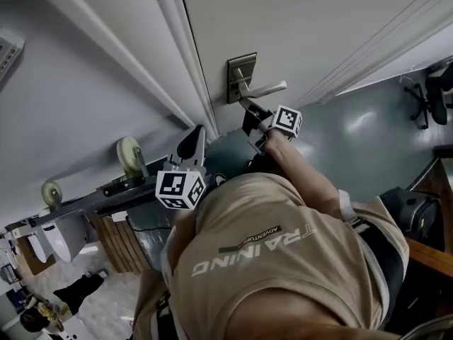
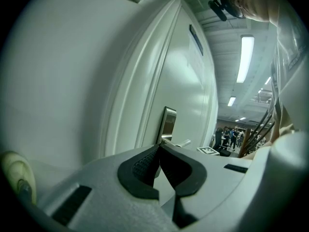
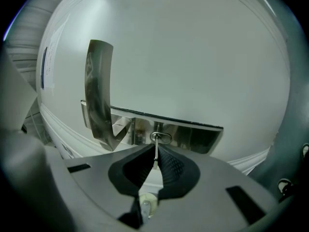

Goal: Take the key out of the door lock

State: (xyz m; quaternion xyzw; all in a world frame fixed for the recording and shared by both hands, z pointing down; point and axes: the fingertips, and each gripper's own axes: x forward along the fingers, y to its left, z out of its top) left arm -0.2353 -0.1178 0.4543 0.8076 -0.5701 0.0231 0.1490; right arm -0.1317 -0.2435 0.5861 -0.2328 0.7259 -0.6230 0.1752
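Right tongs (image 3: 156,146): closed on the thin silver metal key (image 3: 156,152). The key runs edge-on between the two black ribbed pads, and its far end meets the brushed steel lock plate (image 3: 193,137). The key is in the lock, not out.

The bent steel lever handle (image 3: 99,98) stands off the same plate, to the left of the key in the right gripper view. Behind them is the white panelled door (image 3: 193,57).

Head view: right tongs (image 1: 252,116) are pressed up to the door just below the lock plate (image 1: 241,68) and under the lever handle (image 1: 267,88). The marker cube sits behind them. The key itself is too small to pick out here.

Left tongs (image 2: 159,148): tips together, nothing between them. They point along the door (image 2: 183,81), with the lock plate (image 2: 168,123) and lever handle (image 2: 179,143) ahead and well apart.

In the head view the left tongs (image 1: 192,137) are held low, left of the right ones and clear of the door (image 1: 297,27) (no contact with anything).

Person's tan printed shirt (image 1: 283,261) fills the lower frame. Grey glossy floor (image 1: 368,133) to the right of the door.
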